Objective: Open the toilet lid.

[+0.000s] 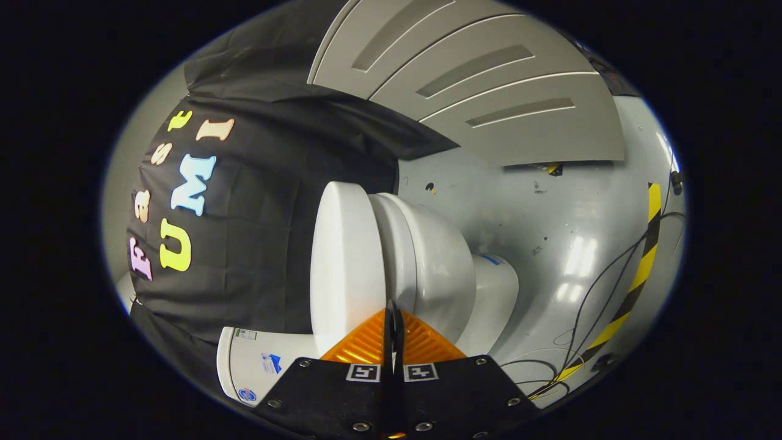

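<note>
With the view rolled sideways, I see my gripper with its jaws pressed together, gripping nothing. Just ahead of their tips is the white glossy ceramic toilet; its smooth white plastic lid lies closed on the bowl, above the grey floor.

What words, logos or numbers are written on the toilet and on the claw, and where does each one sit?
Stickers on the cistern: too small to read.
Blue mark on the toilet's base: blurred, unreadable.
Square markers on the claw: black-and-white patterns, no words.
No text here can be read. The claw's fingers are shut, with the toilet lid just ahead of them.
</note>
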Demonstrator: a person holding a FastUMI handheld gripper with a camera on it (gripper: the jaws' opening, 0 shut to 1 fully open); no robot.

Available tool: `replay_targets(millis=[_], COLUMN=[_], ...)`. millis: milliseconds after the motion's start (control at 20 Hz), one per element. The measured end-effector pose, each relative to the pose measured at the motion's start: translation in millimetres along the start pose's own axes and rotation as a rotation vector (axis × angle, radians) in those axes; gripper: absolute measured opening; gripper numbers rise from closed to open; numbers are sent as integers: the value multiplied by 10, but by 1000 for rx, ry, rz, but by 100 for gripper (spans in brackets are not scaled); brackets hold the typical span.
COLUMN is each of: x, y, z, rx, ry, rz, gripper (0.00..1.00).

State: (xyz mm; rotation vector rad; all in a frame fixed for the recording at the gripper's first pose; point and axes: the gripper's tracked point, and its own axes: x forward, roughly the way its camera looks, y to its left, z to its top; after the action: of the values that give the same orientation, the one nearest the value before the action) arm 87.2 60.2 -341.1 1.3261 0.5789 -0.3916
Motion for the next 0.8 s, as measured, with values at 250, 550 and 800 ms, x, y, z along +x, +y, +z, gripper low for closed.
replay_targets(millis=[250,550,800], x=[-121,-261,-363], y=[274,558,795], z=[50,74,67], rx=[-70,-184,-219], ry=[-22,-34,-48], rz=[13,13,37], gripper=[0,0,0])
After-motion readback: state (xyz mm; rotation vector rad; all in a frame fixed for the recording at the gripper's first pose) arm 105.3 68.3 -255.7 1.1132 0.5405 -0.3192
